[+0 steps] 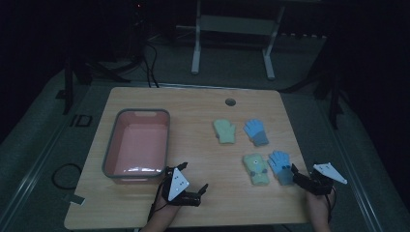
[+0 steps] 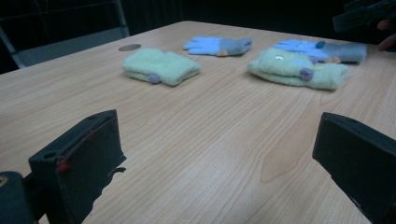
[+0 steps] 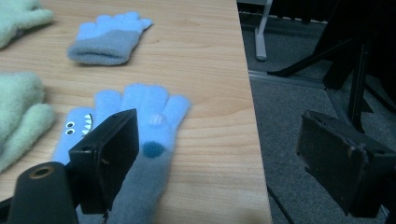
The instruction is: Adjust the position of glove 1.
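The right tool (image 1: 296, 175) stands wide with nothing between its jaws, hovering just over the cuff of the nearer blue glove (image 3: 140, 140), which lies at the desk's (image 1: 193, 104) right edge beside a green mitten (image 1: 256, 169). A one-sided pinch could likely drag that glove off the edge, or snag the mitten touching it. The left tool (image 1: 191, 186), also wide and empty, waits near the pink bin (image 1: 137, 145). The pale wood desk is smooth, so fleece may slide. The room around the bin is dark, with grey floor and a white frame behind.
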A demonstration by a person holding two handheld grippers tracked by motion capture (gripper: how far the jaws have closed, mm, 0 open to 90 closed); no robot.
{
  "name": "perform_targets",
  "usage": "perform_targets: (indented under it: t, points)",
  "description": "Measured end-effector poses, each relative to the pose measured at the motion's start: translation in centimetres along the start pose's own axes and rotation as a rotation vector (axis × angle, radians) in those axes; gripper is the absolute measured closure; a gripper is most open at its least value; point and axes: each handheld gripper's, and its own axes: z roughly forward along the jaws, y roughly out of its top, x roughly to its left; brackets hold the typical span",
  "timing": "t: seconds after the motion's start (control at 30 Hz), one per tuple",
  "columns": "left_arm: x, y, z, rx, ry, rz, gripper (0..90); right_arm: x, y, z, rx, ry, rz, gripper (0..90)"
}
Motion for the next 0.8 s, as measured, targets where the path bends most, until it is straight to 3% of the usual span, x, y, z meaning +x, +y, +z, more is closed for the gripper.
perform_targets:
  t: [0.17,0.43,0.7,0.8]
  points:
    - [0.0,0.0,0.0,0.002,0.000,0.002,1.6,0.0,0.0,0.0,-0.002,0.004,-0.002,13.0]
    - [0.0,0.0,0.0,-0.003,0.004,0.000,1.6,0.6,0.5,-0.7,0.046,0.087,0.000,12.4]
    - [0.0,0.0,-0.1,-0.007,0.004,-0.003,1.6,1.3,4.0,-2.3,0.027,0.125,-0.055,11.9]
    - [0.0,0.0,-0.1,-0.006,0.003,-0.002,1.6,1.3,5.2,-2.3,0.073,0.160,-0.050,13.8]
